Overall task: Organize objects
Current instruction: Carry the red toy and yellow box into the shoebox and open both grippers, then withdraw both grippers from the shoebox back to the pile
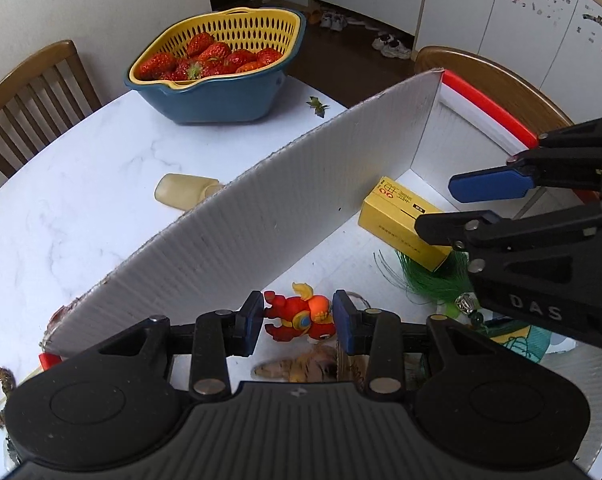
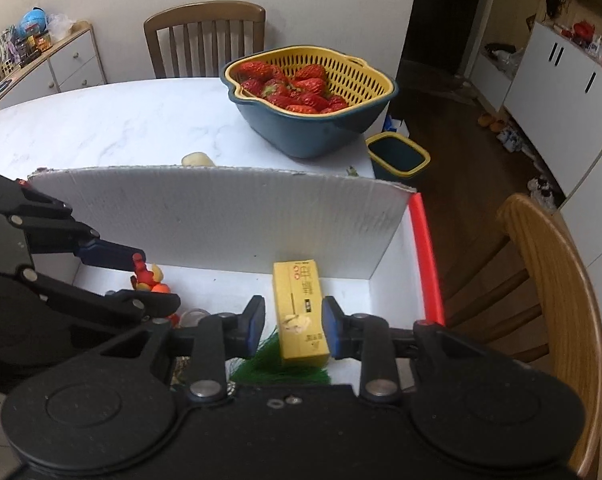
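Inside the white cardboard box [image 1: 237,216] on the marble worktop [image 1: 81,184], both grippers low among crowded contents: a nudge against the tall corrugated wall, or against the right gripper [image 1: 453,208] close alongside, likely to shove the whole box and scatter what lies in it. Yellow carton [image 2: 301,316] lying flat on green tassel strands [image 2: 285,372], flanked by the right fingers [image 2: 332,332] spread with gaps either side, so liable to skid or drag strands if closed off-centre. Red-and-orange toy figure [image 1: 301,316] bracketed by the left gripper [image 1: 299,320], fingers apart just beside it, contact uncertain; uneven, rounded limbs apt to twist and pop free.
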The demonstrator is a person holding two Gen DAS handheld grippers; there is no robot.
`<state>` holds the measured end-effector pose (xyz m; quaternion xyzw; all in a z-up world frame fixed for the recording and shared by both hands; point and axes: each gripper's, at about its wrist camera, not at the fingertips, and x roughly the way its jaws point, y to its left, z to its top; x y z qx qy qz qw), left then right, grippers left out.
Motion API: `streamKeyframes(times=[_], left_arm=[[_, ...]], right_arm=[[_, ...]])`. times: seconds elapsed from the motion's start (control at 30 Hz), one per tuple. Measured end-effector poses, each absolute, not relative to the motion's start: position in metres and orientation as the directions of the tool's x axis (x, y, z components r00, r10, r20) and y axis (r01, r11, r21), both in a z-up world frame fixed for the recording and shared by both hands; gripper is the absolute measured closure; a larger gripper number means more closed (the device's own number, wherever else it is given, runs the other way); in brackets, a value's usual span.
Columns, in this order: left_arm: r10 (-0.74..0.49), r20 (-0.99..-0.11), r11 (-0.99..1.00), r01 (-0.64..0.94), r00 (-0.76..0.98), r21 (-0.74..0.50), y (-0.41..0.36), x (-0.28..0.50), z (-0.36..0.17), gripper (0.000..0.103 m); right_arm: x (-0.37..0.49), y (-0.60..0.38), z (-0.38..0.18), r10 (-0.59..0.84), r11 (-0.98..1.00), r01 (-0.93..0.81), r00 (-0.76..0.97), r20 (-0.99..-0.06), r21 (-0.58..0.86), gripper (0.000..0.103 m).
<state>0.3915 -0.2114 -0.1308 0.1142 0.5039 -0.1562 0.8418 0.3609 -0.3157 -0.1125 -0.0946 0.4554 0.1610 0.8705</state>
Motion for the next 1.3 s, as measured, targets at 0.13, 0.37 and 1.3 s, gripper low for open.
streamKeyframes(times=[0.13,0.37,1.3], left_arm=[[-0.153,-0.888,0.926,0.376,0.433,0.024,-0.21,0.391,-0.131,0.062],[-0.178,-0.87,0.929,0.369,0.46,0.005,-0.204,0.383,-0.119,0.042],[-0.297,-0.739,0.934,0.343,0.604,-0.096,-0.148,0.282,-0.029,0.036]], right_arm=[[0.358,-0.323,-0.105,0.218,0.932,-0.361,0.537,-0.815,0.011,0.068],[0.346,-0.334,-0.091,0.256,0.934,-0.354,0.547,-0.797,0.057,0.058],[0.257,-0.321,-0.032,0.369,0.9,-0.422,0.615,-0.697,0.104,0.028]])
